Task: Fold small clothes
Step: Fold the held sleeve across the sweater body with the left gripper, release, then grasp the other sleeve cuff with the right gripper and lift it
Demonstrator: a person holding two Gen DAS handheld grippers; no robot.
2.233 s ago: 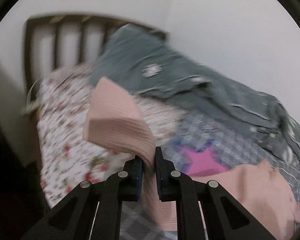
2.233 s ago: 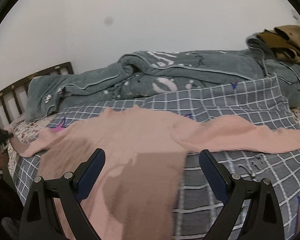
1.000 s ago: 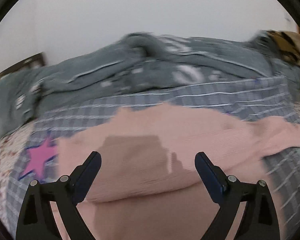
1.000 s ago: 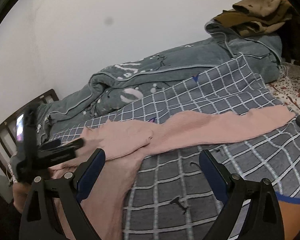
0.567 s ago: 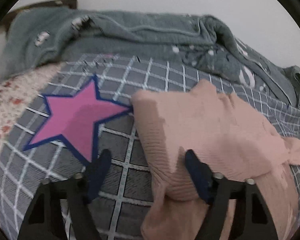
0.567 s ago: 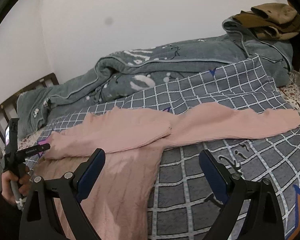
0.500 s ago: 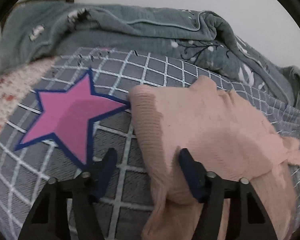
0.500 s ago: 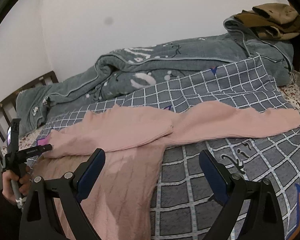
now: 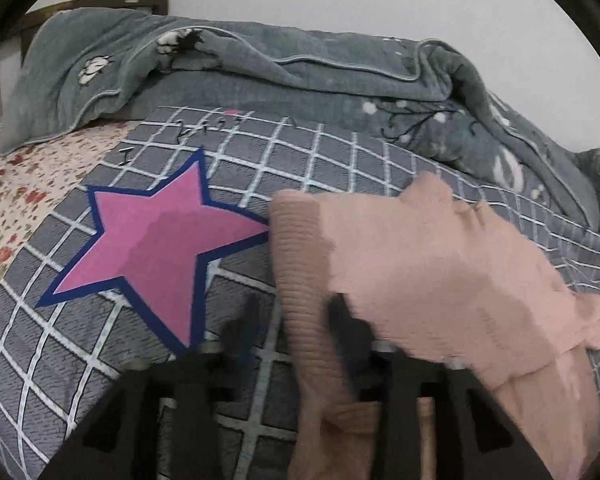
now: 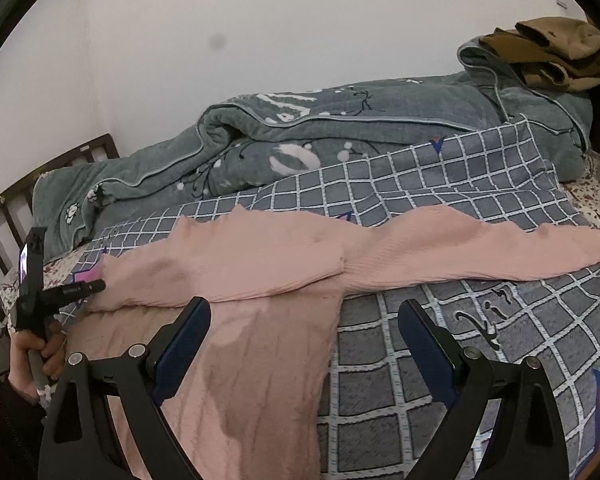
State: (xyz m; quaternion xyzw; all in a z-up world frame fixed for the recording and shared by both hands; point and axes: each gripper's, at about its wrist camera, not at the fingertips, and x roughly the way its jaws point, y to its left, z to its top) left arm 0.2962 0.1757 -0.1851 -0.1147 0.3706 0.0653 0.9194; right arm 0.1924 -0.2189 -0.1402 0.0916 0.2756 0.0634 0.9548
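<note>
A pink knit sweater (image 10: 260,264) lies flat on the checked bedcover (image 10: 480,168). One sleeve is folded across the body, and the other sleeve (image 10: 480,252) stretches out to the right. My left gripper (image 9: 296,320) is at the sweater's left fold, and its jaws are closing. The ribbed pink edge (image 9: 300,264) runs between them, with a gap still showing beside the left finger. The right wrist view shows that gripper (image 10: 84,288) held by a hand (image 10: 32,356). My right gripper (image 10: 304,320) hovers open over the sweater's body with nothing between its fingers.
A grey-green quilt (image 10: 340,140) is bunched along the wall side of the bed. Brown clothes (image 10: 548,52) are piled on its far right end. A pink star (image 9: 152,240) marks the bedcover beside the fold. A floral sheet (image 9: 16,184) and a wooden headboard (image 10: 4,216) lie at the left.
The left gripper carried a sleeve across the body, let go, then swung to the sweater's left fold, where its jaws have narrowed around the ribbed edge. The right gripper barely moved.
</note>
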